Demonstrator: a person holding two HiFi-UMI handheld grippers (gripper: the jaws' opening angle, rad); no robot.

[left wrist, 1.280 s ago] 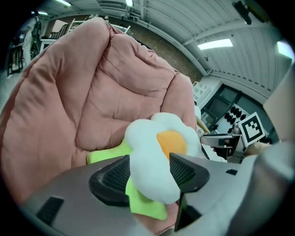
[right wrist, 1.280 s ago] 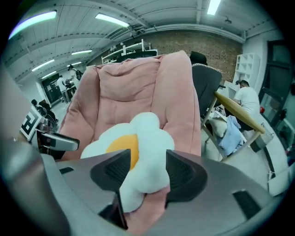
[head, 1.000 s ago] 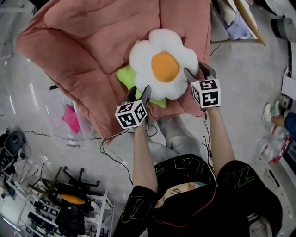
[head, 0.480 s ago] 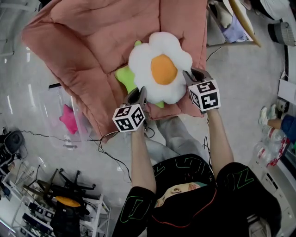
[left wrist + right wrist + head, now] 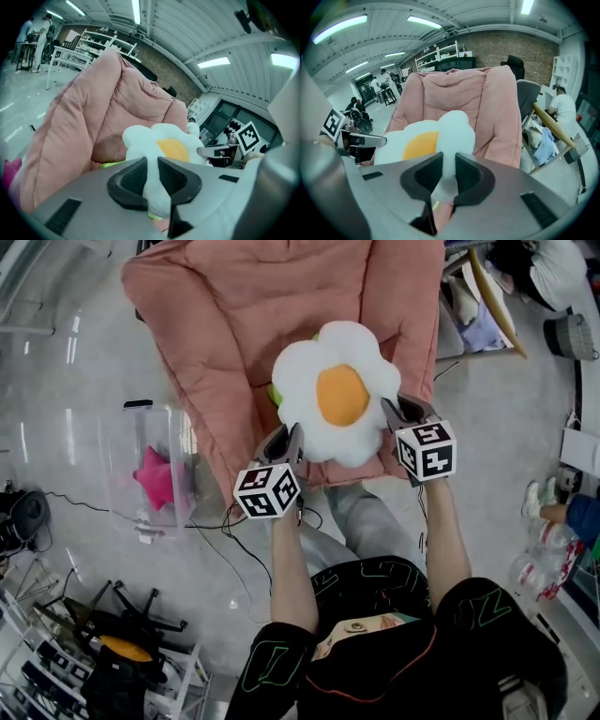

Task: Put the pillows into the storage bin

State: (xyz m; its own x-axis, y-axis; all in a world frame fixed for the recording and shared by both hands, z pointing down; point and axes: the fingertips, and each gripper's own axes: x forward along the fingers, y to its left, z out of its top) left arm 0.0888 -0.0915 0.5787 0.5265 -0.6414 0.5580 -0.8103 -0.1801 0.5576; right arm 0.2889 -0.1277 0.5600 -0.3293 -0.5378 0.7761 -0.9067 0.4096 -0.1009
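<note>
Head view: pillow [image 5: 341, 390] edges in both jaws

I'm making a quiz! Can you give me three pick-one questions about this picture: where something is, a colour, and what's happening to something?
1. Where is the pink star-shaped plush pillow? A) on a shelf B) inside the clear plastic storage bin C) on a desk
2. What colour is the centre of the white flower-shaped plush pillow? A) blue B) black C) orange
3. The flower pillow is: A) pinched by the left hand-held gripper and right hand-held gripper B) in the bin C) on the floor
Answers: B, seen through its clear wall; C, its middle is orange; A, both jaw pairs clamp white petals.
</note>
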